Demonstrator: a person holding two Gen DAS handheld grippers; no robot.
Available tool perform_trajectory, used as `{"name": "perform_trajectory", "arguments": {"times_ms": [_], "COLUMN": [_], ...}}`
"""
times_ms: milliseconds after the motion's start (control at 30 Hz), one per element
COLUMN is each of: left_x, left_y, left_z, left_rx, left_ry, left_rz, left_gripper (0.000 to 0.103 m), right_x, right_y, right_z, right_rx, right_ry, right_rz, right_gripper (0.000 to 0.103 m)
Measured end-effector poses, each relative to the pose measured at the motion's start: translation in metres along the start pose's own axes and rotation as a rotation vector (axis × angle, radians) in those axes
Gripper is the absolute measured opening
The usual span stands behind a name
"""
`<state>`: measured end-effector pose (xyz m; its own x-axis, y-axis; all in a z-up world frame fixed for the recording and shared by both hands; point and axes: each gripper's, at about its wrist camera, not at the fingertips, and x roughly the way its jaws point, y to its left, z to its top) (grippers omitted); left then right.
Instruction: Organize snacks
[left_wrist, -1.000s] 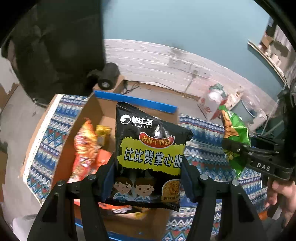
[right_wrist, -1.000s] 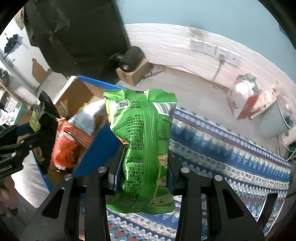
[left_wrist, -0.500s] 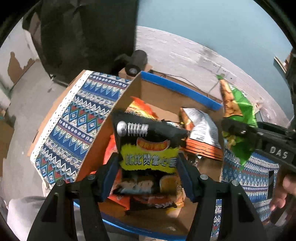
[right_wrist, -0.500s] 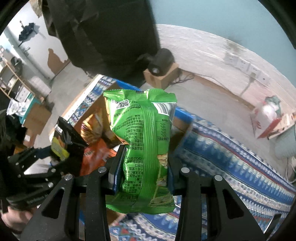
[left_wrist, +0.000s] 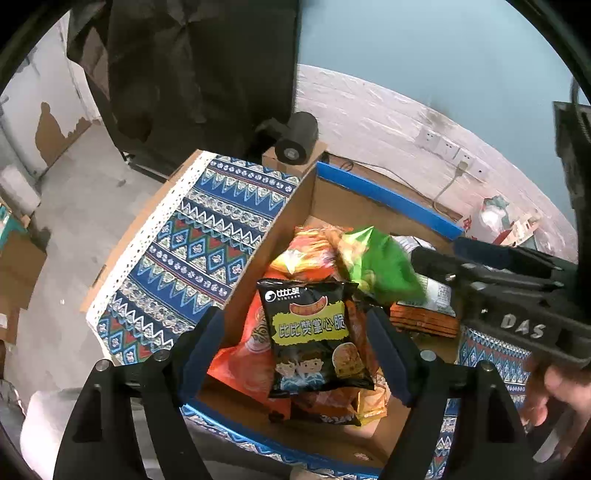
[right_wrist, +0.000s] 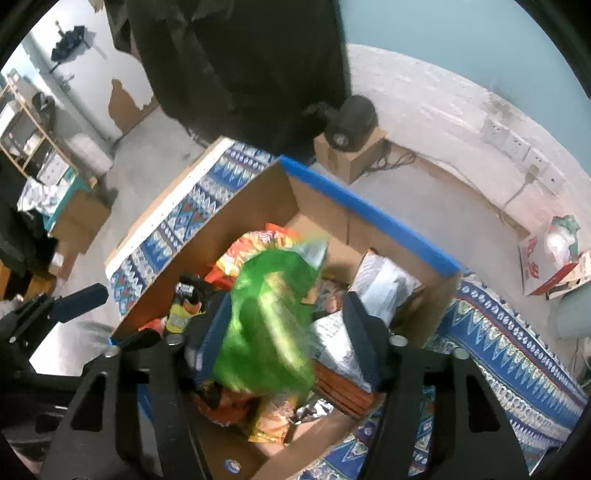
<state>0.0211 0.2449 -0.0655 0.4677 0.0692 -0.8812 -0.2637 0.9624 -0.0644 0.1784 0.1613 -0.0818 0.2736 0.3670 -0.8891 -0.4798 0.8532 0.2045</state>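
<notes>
A cardboard box with blue edge tape sits on a patterned cloth and holds several snack bags. My left gripper is open above it; the black noodle-snack bag lies loose between the jaws, over the orange bags. My right gripper is open too; the green snack bag is blurred between its spread jaws, dropping into the box. The green bag also shows in the left wrist view, beside the right gripper's body.
The patterned blue cloth covers the table around the box. A black roll on a small carton stands behind the table. Wall sockets and a cable run along the far wall. A red-and-white carton sits on the floor at right.
Both grippers moved over the box and opened. The black bag and the green bag left the jaws and dropped toward the snacks in the box.
</notes>
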Motion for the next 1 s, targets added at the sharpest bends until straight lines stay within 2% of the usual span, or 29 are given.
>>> {"name": "perform_trajectory", "arguments": {"times_ms": [233, 333, 533, 733, 1000], "left_x": [-0.024, -0.037, -0.062, -0.079, -0.098], "left_y": [-0.006, -0.010, -0.021, -0.035, -0.054], "left_z": [0.000, -0.003, -0.008, -0.021, -0.033], "left_rx": [0.025, 0.040, 0.075, 0.126, 0.155], "left_ry": [-0.032, -0.061, -0.117, -0.153, -0.188], "left_rz": [0.005, 0.015, 0.023, 0.033, -0.004], "left_gripper": [0.081, 0.087, 0.088, 0.097, 0.101], "right_x": [-0.034, -0.052, -0.085, -0.116, -0.148], "right_y": [-0.005, -0.011, -0.018, -0.024, -0.026], "right_z": [-0.006, -0.013, -0.036, -0.061, -0.091], "right_rx": [0.014, 0.016, 0.009, 0.013, 0.013], "right_ry": [-0.060, -0.080, -0.120, -0.161, -0.218], "right_rz": [-0.015, -0.045, -0.094, -0.133, -0.165], "right_gripper": [0.073, 0.075, 0.077, 0.078, 0.078]}}
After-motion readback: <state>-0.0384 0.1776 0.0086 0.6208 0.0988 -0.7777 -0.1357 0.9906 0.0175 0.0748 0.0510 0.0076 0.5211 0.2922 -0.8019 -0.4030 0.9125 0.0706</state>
